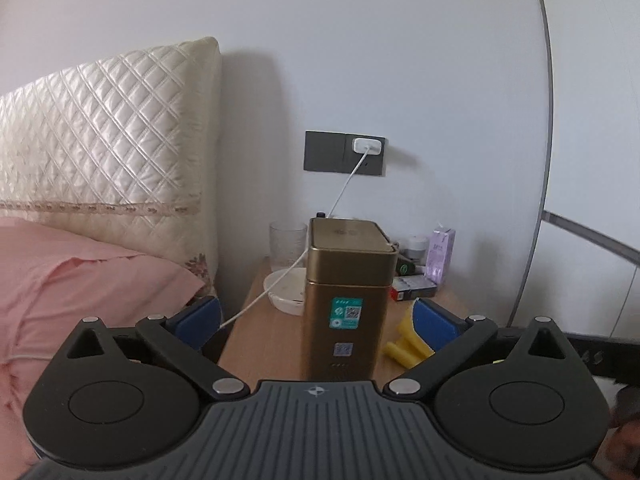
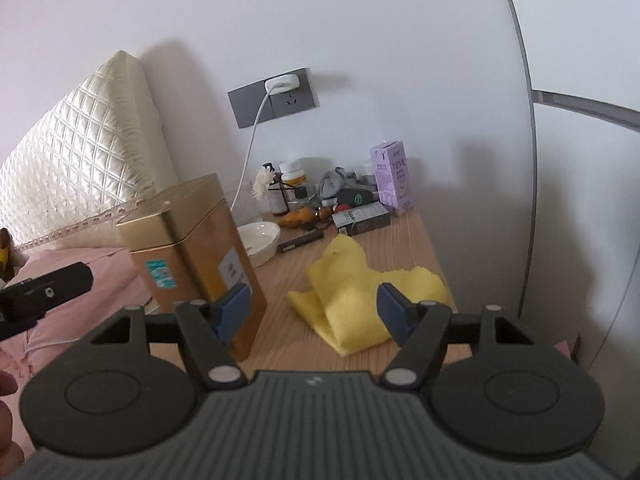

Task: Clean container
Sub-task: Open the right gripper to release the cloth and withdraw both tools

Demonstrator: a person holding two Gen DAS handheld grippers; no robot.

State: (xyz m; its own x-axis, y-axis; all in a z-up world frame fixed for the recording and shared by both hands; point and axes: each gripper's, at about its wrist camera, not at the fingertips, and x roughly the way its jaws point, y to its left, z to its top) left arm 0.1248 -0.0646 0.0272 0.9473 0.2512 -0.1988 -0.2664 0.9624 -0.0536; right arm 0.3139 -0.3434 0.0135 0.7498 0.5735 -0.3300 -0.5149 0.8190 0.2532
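White walls (image 1: 360, 40) close in the scene, with a grey socket plate (image 1: 344, 153) carrying a white charger (image 1: 368, 146) whose cable (image 1: 340, 194) trails down toward the furniture below. Against the wall on the left side stands a bed with a cream quilted headboard (image 1: 104, 132) and pink bedding (image 1: 80, 280). Beside it sits a light wooden tabletop (image 2: 400, 240), crowded along its back edge with a purple carton (image 2: 391, 176), bottles, a small dark box (image 2: 362, 218) and other clutter too small to identify. A tall gold tin container (image 1: 346, 300) stands upright near the tabletop's front left corner, lid on, with a teal sticker on its face. Behind it are a white dish (image 2: 260, 240) and a clear glass (image 1: 286, 248). A crumpled yellow cloth (image 2: 360, 292) lies flat on the wood to the container's right, apart from it. The left gripper (image 1: 316, 320) is spread wide with the container standing between its blue pads, untouched. The right gripper (image 2: 314, 312) hangs above the cloth, jaws released and holding nothing.
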